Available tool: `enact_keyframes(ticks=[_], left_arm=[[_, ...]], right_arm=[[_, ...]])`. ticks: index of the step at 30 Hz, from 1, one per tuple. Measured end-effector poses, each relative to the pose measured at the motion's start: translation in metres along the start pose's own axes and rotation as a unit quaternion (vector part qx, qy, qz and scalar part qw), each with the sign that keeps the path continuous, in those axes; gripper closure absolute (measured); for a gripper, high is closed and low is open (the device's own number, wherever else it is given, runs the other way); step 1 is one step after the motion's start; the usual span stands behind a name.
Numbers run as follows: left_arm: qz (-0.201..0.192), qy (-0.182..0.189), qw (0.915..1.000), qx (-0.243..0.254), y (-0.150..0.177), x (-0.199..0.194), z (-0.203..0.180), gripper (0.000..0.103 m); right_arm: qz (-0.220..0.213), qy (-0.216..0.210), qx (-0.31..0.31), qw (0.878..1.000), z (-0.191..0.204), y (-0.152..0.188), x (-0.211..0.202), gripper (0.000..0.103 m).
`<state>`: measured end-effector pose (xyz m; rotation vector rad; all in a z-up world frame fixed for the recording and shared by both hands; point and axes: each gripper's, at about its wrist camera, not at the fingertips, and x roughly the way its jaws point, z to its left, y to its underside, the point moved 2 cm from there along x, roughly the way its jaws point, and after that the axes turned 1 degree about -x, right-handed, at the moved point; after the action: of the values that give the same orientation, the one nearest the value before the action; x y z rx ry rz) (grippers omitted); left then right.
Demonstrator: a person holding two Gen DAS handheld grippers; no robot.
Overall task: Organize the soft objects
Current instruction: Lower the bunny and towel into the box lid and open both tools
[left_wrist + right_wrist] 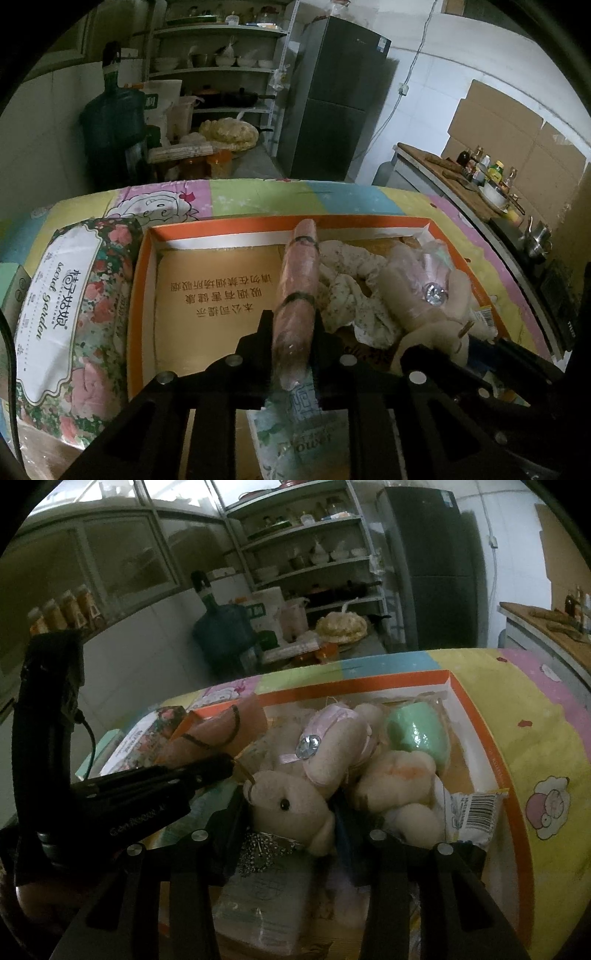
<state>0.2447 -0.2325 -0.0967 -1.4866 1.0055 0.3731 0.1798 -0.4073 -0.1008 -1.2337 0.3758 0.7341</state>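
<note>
An orange-rimmed cardboard box (147,266) sits on a colourful cartoon blanket (258,195). My left gripper (293,332) is shut on a pink rolled cloth (297,291) bound with dark bands, held over the box. My right gripper (291,812) is shut on a beige plush bear (291,801) with a pink hat, at the box's near side. In the box lie a floral cloth (351,291), a green soft item (417,731) and a barcoded packet (476,808). The left gripper also shows in the right wrist view (221,766).
A floral tissue pack (70,302) lies left of the box. A tissue packet (306,432) lies under my left gripper. Behind stand a water jug (110,125), shelves (218,70) and a fridge (332,99). A counter with bottles (476,170) is at right.
</note>
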Motion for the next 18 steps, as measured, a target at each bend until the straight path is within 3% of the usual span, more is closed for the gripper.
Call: enact_keyframes(ticks=[4, 9, 18], left_arm=[[-0.002, 0.003, 1.0, -0.003, 0.0, 0.001, 0.0, 0.076], [-0.01, 0.016, 0.9997, -0.013, -0.001, -0.003, 0.002, 0.059], [-0.026, 0.027, 0.9992, -0.014, -0.002, -0.018, -0.003, 0.052]], right_arm=[[-0.001, -0.001, 0.001, 1.0, 0.0, 0.0, 0.0, 0.056], [-0.012, -0.009, 0.01, 1.0, -0.004, -0.001, -0.005, 0.05], [-0.037, -0.015, 0.014, 0.999, 0.001, -0.001, -0.021, 0.043]])
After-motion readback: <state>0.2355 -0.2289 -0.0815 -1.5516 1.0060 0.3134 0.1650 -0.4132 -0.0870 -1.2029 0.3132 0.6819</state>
